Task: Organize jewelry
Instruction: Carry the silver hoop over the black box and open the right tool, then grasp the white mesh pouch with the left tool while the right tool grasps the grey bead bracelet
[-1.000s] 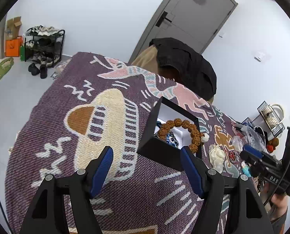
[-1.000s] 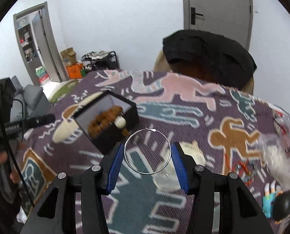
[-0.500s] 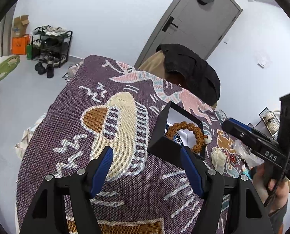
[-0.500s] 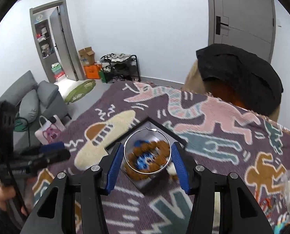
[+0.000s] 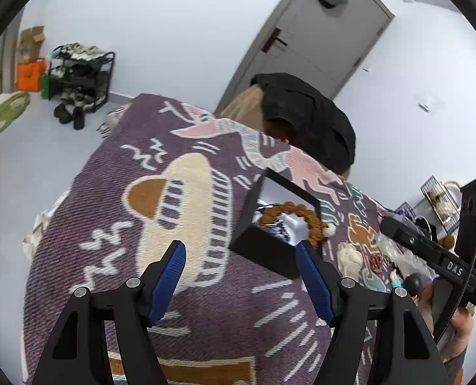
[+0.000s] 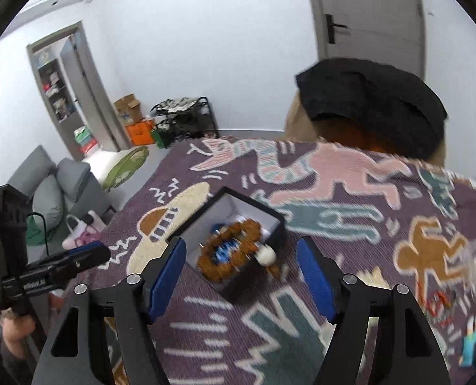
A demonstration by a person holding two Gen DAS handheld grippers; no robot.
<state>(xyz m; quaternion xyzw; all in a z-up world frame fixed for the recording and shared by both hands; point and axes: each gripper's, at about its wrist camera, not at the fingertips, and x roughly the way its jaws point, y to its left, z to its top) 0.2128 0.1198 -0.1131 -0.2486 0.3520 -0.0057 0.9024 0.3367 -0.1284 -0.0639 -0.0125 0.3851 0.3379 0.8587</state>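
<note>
- Right wrist view: right gripper (image 6: 241, 268) jaws opening, empty, above black jewelry box (image 6: 271, 239); wooden bead bracelet (image 6: 229, 252) overhangs the rim below, so a nudge could spill it
- Left gripper (image 5: 241, 271) gapes empty beside it

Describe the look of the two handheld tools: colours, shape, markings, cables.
Both the left tool and the right tool are matte black, with two angular fingers, ribbed blue pads and silver screw heads. Seen from the left wrist, the right tool's body carries white "DAS" lettering and a thin black cable.
</note>
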